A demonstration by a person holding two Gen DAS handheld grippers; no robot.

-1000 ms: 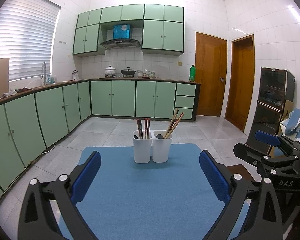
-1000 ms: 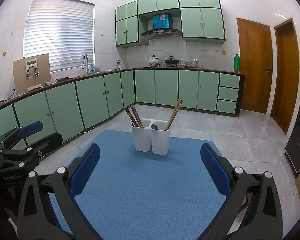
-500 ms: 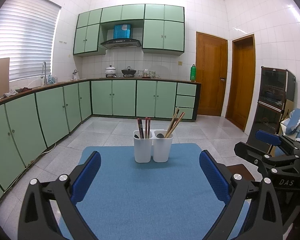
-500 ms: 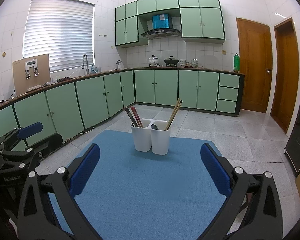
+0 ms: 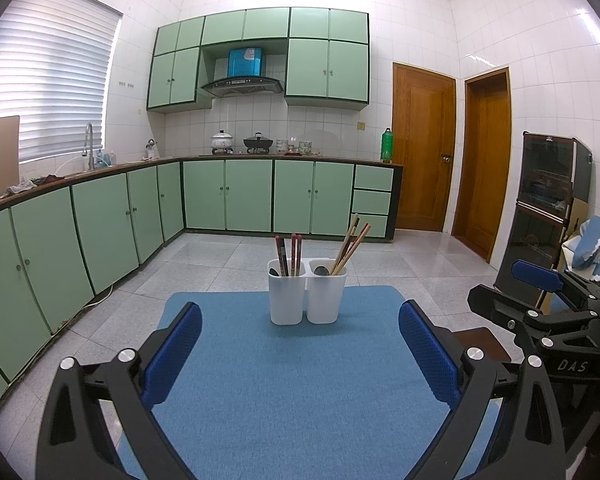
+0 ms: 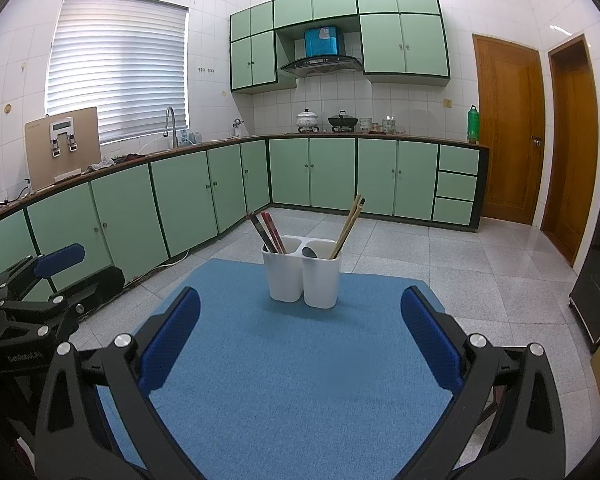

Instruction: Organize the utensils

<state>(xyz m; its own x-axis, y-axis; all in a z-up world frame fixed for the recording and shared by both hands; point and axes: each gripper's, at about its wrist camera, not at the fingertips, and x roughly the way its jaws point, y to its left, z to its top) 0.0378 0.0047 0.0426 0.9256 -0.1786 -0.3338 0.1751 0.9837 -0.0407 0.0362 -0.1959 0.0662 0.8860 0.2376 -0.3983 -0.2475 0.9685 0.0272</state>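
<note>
The white plastic two-compartment utensil holder point(image 5: 307, 297) stands upright at the centre of the left wrist frame, on the far part of a blue textured fabric mat point(image 5: 300, 392) that fills the lower middle of the frame. Its left compartment contains dark red and black chopsticks point(image 5: 290, 254), standing nearly vertical, and a dark spoon bowl at the rim. Its right compartment contains light wooden chopsticks point(image 5: 350, 248), leaning toward the upper right, and a dark spoon point(image 5: 321, 270) resting at the rim. The left gripper point(image 5: 300, 354), black-framed with blue ribbed pads, occupies the bottom of the frame; its fingers are spread wide apart and grip nothing, well short of the holder. The right gripper point(image 6: 300, 350) occupies the bottom of the right wrist frame in the same condition: fingers spread wide, nothing between the pads. In that frame the holder point(image 6: 302, 276) stands just above centre on the mat point(image 6: 292, 392), with the dark chopsticks point(image 6: 268, 232) leaning to the upper left and the wooden chopsticks point(image 6: 350, 222) to the upper right. Each gripper is visible at the edge of the other's frame: right gripper at middle right, left gripper at lower left. Pale green kitchen cabinets point(image 5: 228, 196) line the background, and two brown wooden doors point(image 5: 424, 156) occupy the right.
</note>
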